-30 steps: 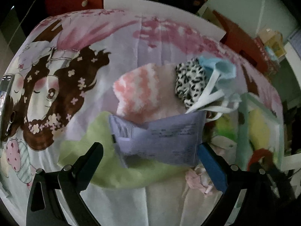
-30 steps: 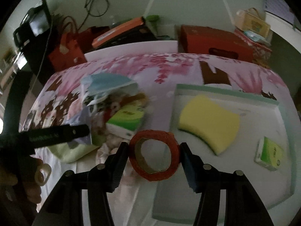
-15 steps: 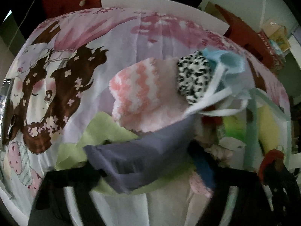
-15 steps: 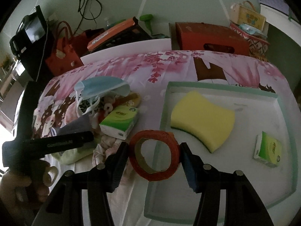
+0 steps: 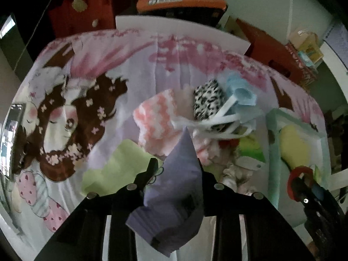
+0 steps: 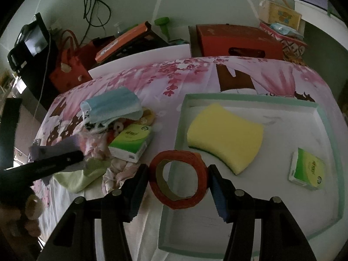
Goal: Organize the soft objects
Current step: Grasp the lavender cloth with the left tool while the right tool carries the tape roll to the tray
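Jaws of the left gripper (image 5: 177, 169) are closing on a purple pack (image 5: 174, 198), lifted above the cloth pile (image 5: 161, 117). The right gripper (image 6: 178, 178) clamps a red ring (image 6: 178, 179) over the tray's (image 6: 322, 113) near edge; beyond lies a sponge (image 6: 226, 139).

1. The left gripper (image 5: 177, 169) points steeply down, its fingers (image 5: 152, 167) closing on a grey-purple packet (image 5: 174, 195) pinched between them.
2. The right gripper (image 6: 178, 181) tilts downward, its fingers (image 6: 139, 184) clamped against a red tape roll (image 6: 178, 182).
3. A hand (image 6: 19, 211) grips the left tool's handle.
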### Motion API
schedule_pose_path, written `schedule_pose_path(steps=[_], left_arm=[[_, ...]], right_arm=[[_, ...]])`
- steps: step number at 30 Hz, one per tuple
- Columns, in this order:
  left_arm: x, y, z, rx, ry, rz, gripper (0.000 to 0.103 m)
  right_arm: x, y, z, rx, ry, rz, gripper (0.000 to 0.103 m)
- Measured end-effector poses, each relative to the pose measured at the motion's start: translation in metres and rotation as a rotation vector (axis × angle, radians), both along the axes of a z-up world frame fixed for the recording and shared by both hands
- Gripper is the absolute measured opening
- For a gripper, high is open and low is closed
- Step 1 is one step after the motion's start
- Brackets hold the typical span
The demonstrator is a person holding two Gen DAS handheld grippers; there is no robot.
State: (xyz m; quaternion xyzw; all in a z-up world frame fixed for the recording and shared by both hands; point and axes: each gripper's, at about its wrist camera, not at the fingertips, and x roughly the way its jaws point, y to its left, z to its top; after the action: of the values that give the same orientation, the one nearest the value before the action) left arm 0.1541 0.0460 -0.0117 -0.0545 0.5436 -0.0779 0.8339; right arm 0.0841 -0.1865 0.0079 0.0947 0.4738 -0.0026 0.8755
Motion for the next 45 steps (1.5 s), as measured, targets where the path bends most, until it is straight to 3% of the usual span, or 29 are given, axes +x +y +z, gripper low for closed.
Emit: schedule_pose_path(steps=[9,16,29,35,45], left_arm=[[-0.018,-0.004,0.05,-0.03,-0.153,-0.023,0.032],[-0.025,-0.05,0.067,-0.109,-0.236,-0.15,0.032],[-0.038,-0.172,0.048,-0.147,-0.182,-0.45,0.032],[-0.044,-0.202,0.024,-0.149,-0.095,-0.526,0.032],[-0.046,-0.221,-0.012,-0.08,0.022,-0.571,0.032]], right_arm=[[-0.002,-0.009,0.004,0.016,-0.011,-0.024,0.058],[-0.008,-0.044,0.014,0.029,-0.037,-0.116,0.058],[-0.022,-0.15,0.011,0.016,-0.022,-0.359,0.058],[-0.022,-0.183,0.004,0.029,-0.023,-0.419,0.058],[-0.012,-0.195,-0.008,0.042,-0.072,-0.424,0.058]])
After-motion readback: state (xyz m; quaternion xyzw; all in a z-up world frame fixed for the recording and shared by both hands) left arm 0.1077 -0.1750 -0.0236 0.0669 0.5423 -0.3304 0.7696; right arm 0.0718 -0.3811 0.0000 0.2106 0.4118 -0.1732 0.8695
